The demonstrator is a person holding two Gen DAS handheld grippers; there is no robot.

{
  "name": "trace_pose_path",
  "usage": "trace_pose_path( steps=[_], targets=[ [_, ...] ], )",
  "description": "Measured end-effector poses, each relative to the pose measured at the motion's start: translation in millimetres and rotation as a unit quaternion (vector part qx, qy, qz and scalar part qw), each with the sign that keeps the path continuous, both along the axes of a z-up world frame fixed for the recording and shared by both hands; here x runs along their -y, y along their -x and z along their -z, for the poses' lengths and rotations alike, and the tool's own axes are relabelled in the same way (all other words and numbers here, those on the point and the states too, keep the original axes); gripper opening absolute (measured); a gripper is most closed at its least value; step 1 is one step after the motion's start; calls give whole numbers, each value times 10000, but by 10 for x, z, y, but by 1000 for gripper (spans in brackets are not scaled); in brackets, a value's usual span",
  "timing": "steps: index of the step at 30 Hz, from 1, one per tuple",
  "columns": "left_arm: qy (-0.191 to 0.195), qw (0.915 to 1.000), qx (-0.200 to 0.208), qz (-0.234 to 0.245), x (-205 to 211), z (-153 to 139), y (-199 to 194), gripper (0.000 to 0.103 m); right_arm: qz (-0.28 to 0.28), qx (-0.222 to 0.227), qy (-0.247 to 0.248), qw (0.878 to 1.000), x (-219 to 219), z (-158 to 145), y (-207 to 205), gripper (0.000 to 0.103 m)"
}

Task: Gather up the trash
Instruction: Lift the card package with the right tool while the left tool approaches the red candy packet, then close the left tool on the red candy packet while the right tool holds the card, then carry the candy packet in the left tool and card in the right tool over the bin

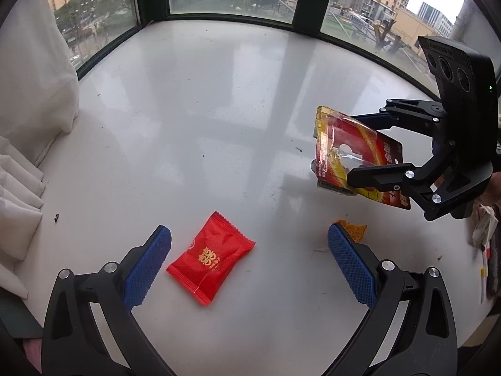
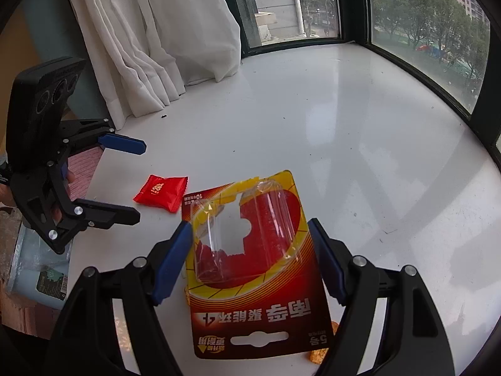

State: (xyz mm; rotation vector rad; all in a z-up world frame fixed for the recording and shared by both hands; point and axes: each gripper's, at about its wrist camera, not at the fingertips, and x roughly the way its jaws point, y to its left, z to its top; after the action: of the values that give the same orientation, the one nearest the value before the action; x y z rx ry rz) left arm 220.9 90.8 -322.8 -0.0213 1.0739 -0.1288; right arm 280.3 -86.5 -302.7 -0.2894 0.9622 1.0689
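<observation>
A red candy wrapper [image 1: 210, 258] lies flat on the white sill [image 1: 219, 109], between the tips of my open, empty left gripper [image 1: 249, 260], nearer the left finger. It also shows in the right wrist view [image 2: 162, 192]. My right gripper [image 2: 250, 250] is shut on an empty red-and-yellow battery blister pack [image 2: 253, 269] and holds it above the sill. In the left wrist view the pack [image 1: 353, 159] hangs between the right gripper's fingers at the right. The left gripper [image 2: 137, 181] shows at the left of the right wrist view.
An orange chip crumb [image 1: 353, 230] lies by my left gripper's right finger; it also shows in the right wrist view [image 2: 319, 355]. White curtains [image 1: 28, 119] hang at the sill's left end. Window frames [image 1: 231, 15] bound the far side. Clutter [image 1: 488, 250] sits at the right edge.
</observation>
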Motion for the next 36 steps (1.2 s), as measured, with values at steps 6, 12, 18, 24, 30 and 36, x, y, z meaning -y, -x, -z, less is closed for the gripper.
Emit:
trace_pose_path(
  steps=[6,12,18,24,30,36],
  targets=[
    [-126,9997,42,218,-199,160,69,97,-50,-18,-6,10000,-170,-3,38,72],
    [-147,9990,97,421,-294,331,111,82,-70,-32,34,10000,-266,33,64,72],
    [-139,9990,115,403,-350,442,151,68,-129,-70,56,9999,-348,67,71,72],
    [-448,9972,226,564,-247,484,190,39,-180,-84,119,9997,-378,84,77,72],
    [-212,9989,202,370,-259,404,157,28,-136,-42,111,9998,-390,32,91,72],
    [-18,9995,225,236,-225,252,175,18,-36,-41,73,10000,-342,-51,166,72]
  ],
)
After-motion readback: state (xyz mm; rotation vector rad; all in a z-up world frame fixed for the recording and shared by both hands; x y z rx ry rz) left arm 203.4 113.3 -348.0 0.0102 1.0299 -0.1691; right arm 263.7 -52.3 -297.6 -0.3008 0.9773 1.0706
